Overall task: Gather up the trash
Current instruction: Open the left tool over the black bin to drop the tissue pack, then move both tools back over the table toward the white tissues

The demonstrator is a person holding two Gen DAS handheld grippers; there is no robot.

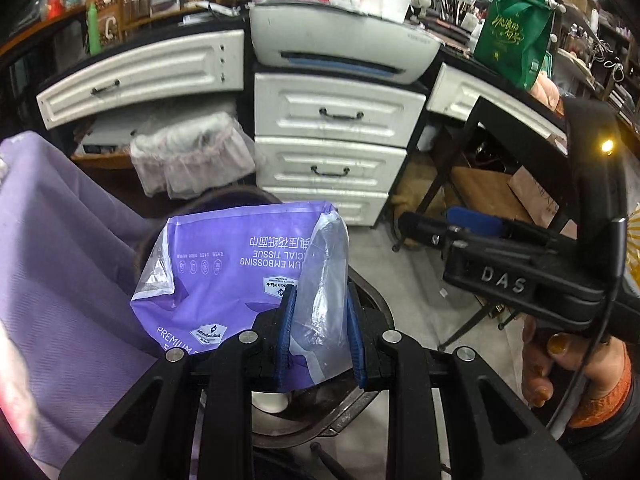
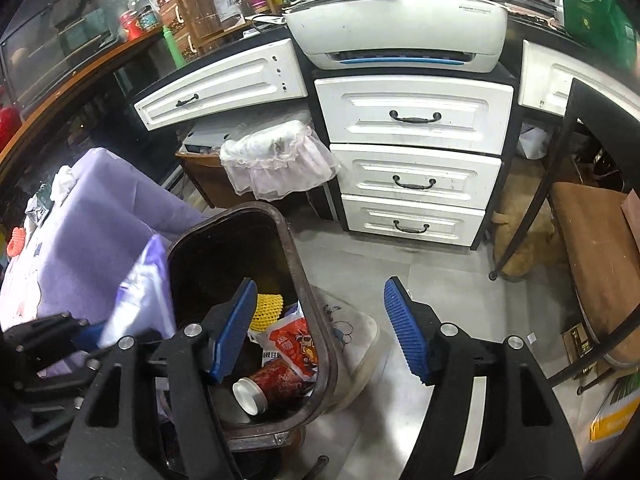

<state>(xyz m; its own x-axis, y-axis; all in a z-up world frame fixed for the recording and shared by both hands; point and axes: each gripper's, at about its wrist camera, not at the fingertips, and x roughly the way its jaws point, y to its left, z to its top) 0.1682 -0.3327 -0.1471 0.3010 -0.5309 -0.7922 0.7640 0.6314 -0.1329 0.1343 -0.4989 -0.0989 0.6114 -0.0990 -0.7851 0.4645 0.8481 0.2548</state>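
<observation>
Left wrist view: the left tool [image 1: 320,332] has its blue pads pinched on a crinkly purple plastic tissue-pack wrapper [image 1: 236,276] — gripped at its clear lower-right corner, the rest of the wrapper fanning up and to the left. Behind and below the wrapper a dark curved rim shows, prob. the dark brown plastic trash bin [image 1: 370,300], so the wrapper hangs above or just beside the bin mouth; can't tell which from here. The right tool [image 1: 416,222] comes in from the right side of the wrapper, held by a hand [image 1: 576,364].

Right wrist view: the right tool [image 2: 320,328] is spread wide, holding nothing, hovering over the bin's [image 2: 316,304] right rim. Inside the bin: yellow foam net, red snack packet, red paper cup. The wrapper [image 2: 140,300] sits just left of the bin's rim, outside it, long side roughly vertical.

Judgement: left tool is the nearer one w/ the trash — the move turns on shifting the wrapper right, over the opening, before letting go.
</observation>
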